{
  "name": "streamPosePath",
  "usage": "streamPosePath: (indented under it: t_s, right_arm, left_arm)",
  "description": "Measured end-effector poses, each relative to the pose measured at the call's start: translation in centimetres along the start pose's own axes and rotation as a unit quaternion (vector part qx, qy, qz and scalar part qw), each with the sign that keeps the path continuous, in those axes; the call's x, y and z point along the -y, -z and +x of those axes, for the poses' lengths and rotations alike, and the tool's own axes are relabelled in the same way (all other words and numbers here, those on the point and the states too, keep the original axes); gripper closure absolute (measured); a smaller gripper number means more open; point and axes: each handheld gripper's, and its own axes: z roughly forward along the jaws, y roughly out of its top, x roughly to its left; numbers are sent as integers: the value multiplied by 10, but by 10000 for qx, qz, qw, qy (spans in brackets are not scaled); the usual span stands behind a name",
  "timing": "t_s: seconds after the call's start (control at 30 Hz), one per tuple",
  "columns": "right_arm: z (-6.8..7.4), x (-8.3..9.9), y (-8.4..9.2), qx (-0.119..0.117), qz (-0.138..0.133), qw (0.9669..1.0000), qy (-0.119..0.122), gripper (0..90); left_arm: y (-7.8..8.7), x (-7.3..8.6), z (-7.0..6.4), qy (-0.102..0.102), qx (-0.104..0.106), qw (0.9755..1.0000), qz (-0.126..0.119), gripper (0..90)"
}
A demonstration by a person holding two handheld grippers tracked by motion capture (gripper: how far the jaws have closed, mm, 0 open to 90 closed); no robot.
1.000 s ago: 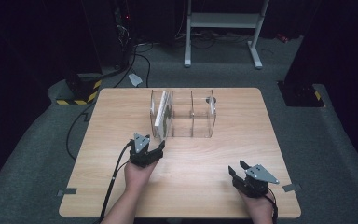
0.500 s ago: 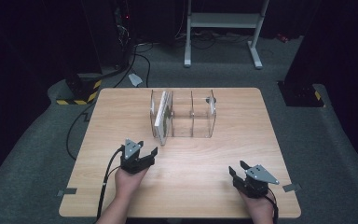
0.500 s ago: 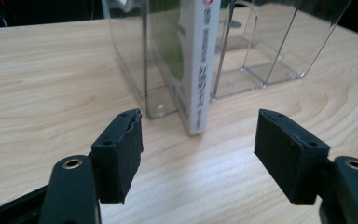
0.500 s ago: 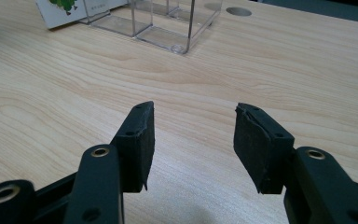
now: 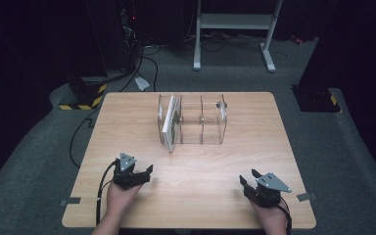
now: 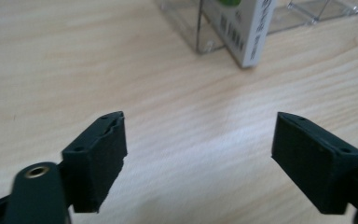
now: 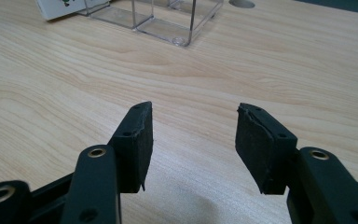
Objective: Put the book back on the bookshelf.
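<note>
My left tool [image 5: 142, 172] sits low over the counter [image 5: 127, 122] at about seven o'clock on the high view, well apart from the clear rack [image 5: 210, 120] that stands near the middle of the far half. Its jaws have just been opening and now stand wide, with nothing between them but bare wood. In the left gripper view the two black pads [image 6: 100, 158] spread far to either side, and up at one o'clock I see the white box [image 6: 242, 28] standing upright in the end compartment of the rack, its lower corner reaching the counter just outside the clear wall.

On the high view that box [image 5: 170, 122] fills the leftmost slot of the rack, on edge, leaning a little; the other compartments toward three o'clock look bare as far as I can tell.

My right tool [image 5: 248, 177] rests at about five o'clock, near the front edge of the counter, well apart from the left one. Its jaws are parted about halfway and hold nothing; in the right gripper view the pads [image 7: 135, 140] frame plain wood grain, with a corner of the rack [image 7: 168, 23] at twelve o'clock and the edge of the box [image 7: 60, 7] at eleven.
</note>
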Motion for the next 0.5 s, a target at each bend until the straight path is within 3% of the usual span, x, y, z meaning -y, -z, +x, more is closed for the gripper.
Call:
streamPosePath:
  t_s: [0.17, 0.23, 0.4, 0.5]
  right_arm:
    - [-1, 1, -1, -13, 79, 10000, -16, 456]
    - [-1, 1, -1, -49, 98, 9999, -63, 450]
    - [1, 1, -2, -68, 190, 9998, -84, 438]
    - [0, 2, -4, -67, 274, 9996, -83, 424]
  left_arm:
    - [8, 14, 16, -5, -78, 9988, 482, 120]
    - [12, 21, 22, -32, -205, 9980, 599, 117]
    - [23, 38, 37, 61, -130, 9968, 791, 113]
    - [31, 44, 37, -80, -120, 9973, 716, 150]
